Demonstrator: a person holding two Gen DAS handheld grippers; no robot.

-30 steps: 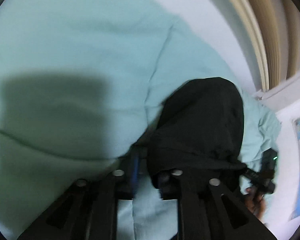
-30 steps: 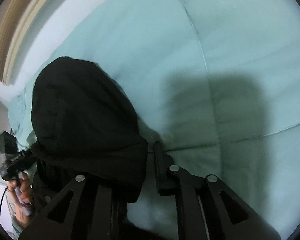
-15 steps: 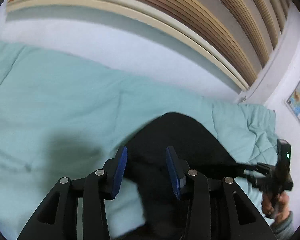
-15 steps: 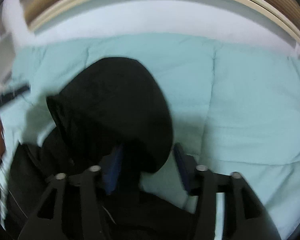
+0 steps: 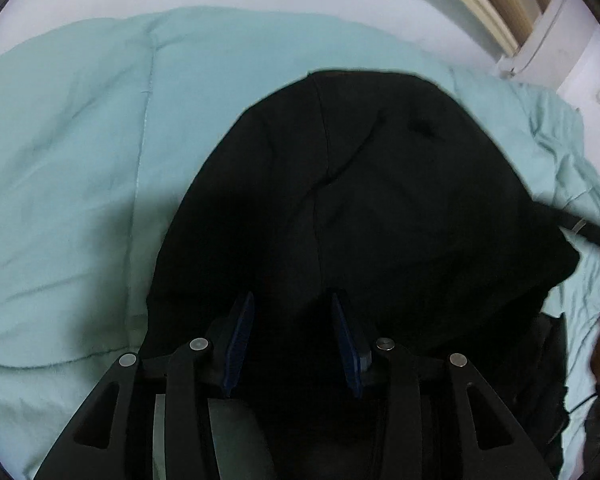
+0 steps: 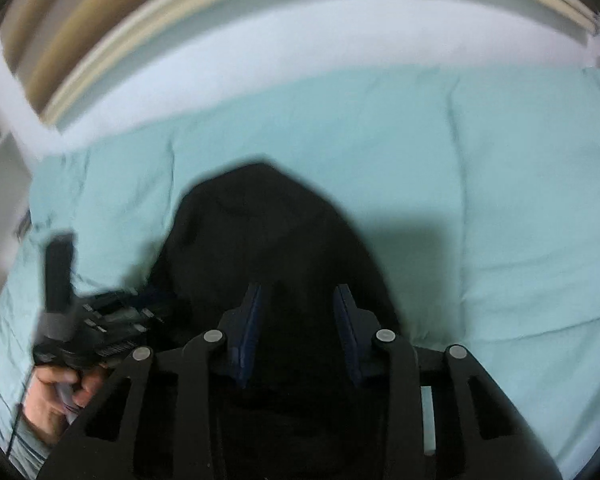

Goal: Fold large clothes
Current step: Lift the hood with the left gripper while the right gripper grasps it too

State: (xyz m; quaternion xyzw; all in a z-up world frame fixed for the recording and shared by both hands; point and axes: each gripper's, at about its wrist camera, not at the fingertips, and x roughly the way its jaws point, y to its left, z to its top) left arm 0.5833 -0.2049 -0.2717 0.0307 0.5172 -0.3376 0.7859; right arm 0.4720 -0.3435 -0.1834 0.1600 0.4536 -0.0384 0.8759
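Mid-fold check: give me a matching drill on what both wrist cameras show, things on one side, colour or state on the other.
Things:
1. quilted bed cover
2. soft hooded garment
3. left claw
4. wall behind the bed

Descriptions:
a. white
b. black, lying on the bed
c. pale teal
d. jaws apart, over black fabric

Pairs: 1-c, 2-b, 3-d, 4-a

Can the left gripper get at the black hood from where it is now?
Probably yes. The left gripper has its jaws apart directly over the black hood, which lies on the teal comforter with nothing between them. The right gripper sits off to the side.
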